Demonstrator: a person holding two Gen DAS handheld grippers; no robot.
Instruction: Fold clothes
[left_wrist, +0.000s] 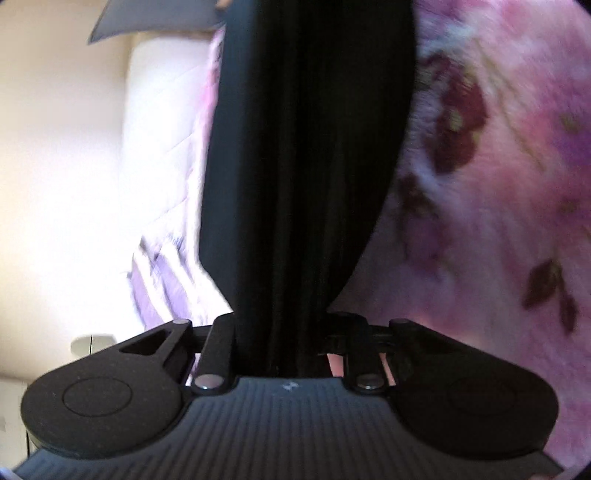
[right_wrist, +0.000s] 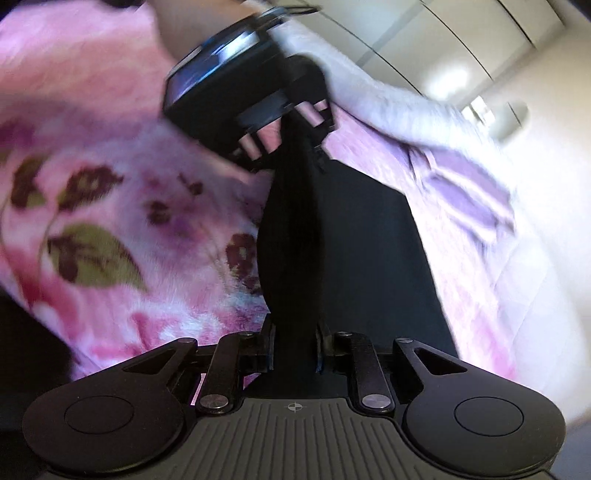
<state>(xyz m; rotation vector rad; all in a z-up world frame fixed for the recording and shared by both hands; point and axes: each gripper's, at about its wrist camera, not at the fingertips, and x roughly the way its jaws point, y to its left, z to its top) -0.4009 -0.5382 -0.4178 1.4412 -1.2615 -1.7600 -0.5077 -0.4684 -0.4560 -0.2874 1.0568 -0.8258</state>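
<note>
Black smooth-fabric garment is stretched taut betw both claws over the pink floral fleece blanket on the bed, near its lilac-sheeted edge. L gripper clamped on the far end, R gripper clamped on the near end; cloth bunched betw each pair of jaws. Long axis runs claw to claw, straight ahead of each. Likely next: bring ends together, neither hand nearer.
</note>
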